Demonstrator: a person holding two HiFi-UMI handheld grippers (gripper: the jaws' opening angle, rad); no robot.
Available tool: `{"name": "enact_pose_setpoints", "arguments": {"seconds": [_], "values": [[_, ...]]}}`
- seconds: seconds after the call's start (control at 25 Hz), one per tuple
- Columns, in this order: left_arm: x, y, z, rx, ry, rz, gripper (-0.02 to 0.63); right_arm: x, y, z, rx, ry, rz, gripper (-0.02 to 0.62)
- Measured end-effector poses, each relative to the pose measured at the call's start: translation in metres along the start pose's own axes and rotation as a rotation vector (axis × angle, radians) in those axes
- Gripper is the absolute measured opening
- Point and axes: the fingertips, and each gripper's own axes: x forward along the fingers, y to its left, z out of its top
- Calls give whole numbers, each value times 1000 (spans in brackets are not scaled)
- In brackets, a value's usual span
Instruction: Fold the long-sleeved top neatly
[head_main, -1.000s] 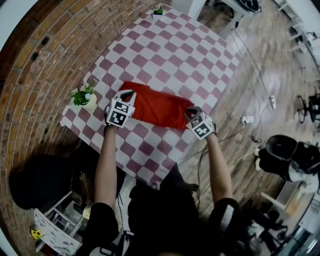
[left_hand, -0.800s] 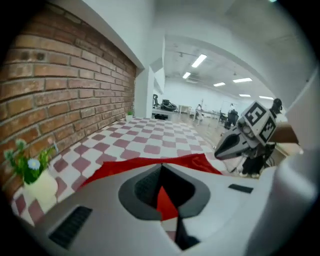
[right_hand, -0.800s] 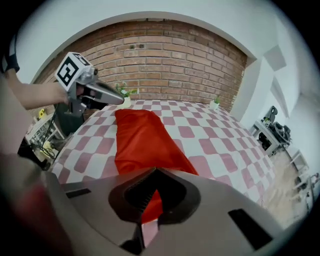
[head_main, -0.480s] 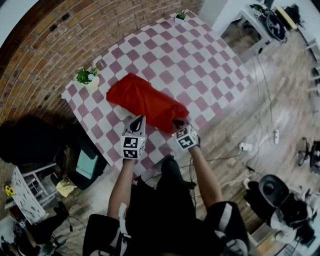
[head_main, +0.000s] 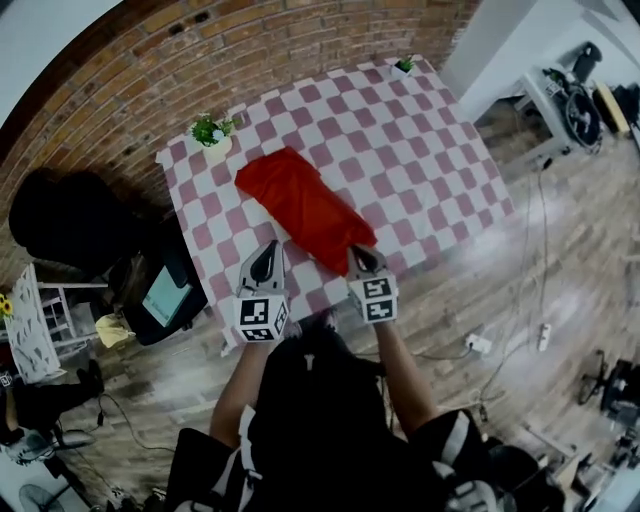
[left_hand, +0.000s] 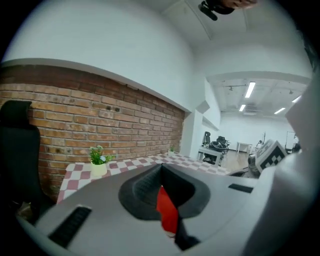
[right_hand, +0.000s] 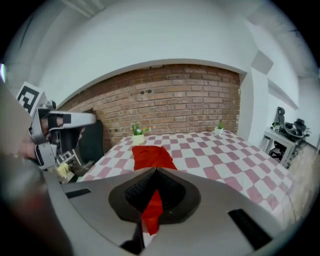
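Now, left gripper (head_main: 266, 256): pinching red top (head_main: 305, 208), 7 o'clock
right gripper (head_main: 358, 256): pinching it, 5 o'clock (its near edge)
checked table (head_main: 420, 140): beneath

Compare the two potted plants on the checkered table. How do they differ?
The nearer plant stands at the corner of the table beside the red top; the farther plant stands at the next corner along the wall, well away from it. The nearer plant shows small white flowers among its leaves; the farther plant shows only green. Both stand upright in pale pots by the brick wall.
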Motion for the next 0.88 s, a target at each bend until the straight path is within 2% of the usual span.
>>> {"name": "enact_pose_setpoints", "arguments": {"seconds": [0.16,0.28,0.44,0.64,0.88], "values": [[-29,-6,9,2,-62,17,6,-22,8,19,-20,-76,29,6],[-50,-3,11,7,-69,14,6,-38,22,31,-16,-112,48,6],[-63,-3,16,-38,-90,15,6,-52,29,52,-39,-144,61,6],[-57,-11,22,-42,-108,40,6,-53,23,77,-61,-186,115,6],[-23,-26,29,-53,-127,133,6,-38,-3,100,-151,-178,255,6]]}}
